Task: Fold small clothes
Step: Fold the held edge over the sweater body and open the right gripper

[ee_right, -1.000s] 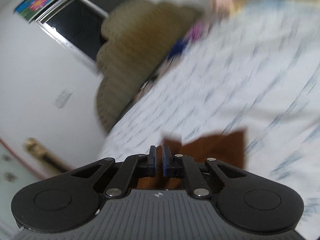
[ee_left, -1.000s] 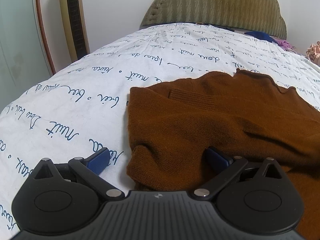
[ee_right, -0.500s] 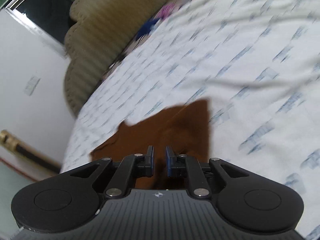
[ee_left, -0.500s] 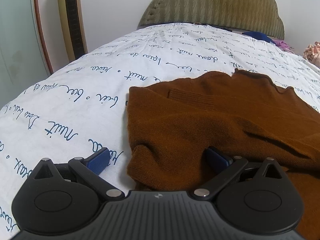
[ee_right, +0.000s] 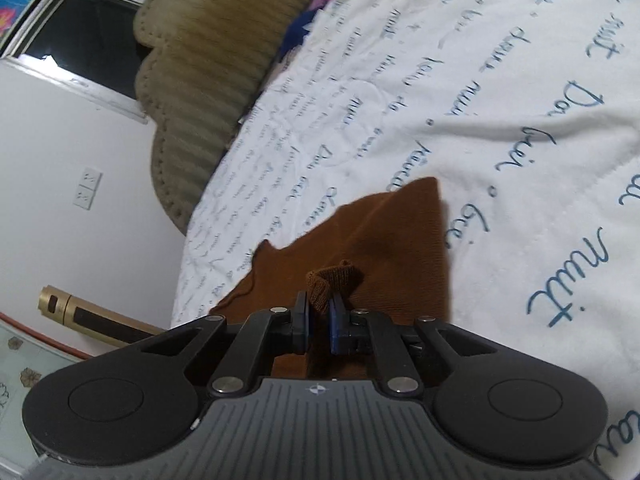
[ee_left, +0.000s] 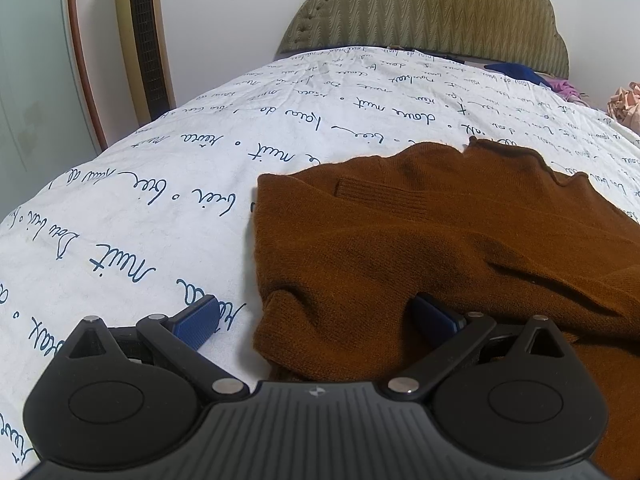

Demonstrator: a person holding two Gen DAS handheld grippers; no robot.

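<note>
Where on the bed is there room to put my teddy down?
Bare sheet lies left of the brown sweater, up to the headboard. The right gripper pinches the sweater's cuff; the left gripper straddles its corner. Clothes crowd the headboard's right end.

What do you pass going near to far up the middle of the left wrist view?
Left tool → brown sweater → white sheet with blue script → olive headboard → white wall.
</note>
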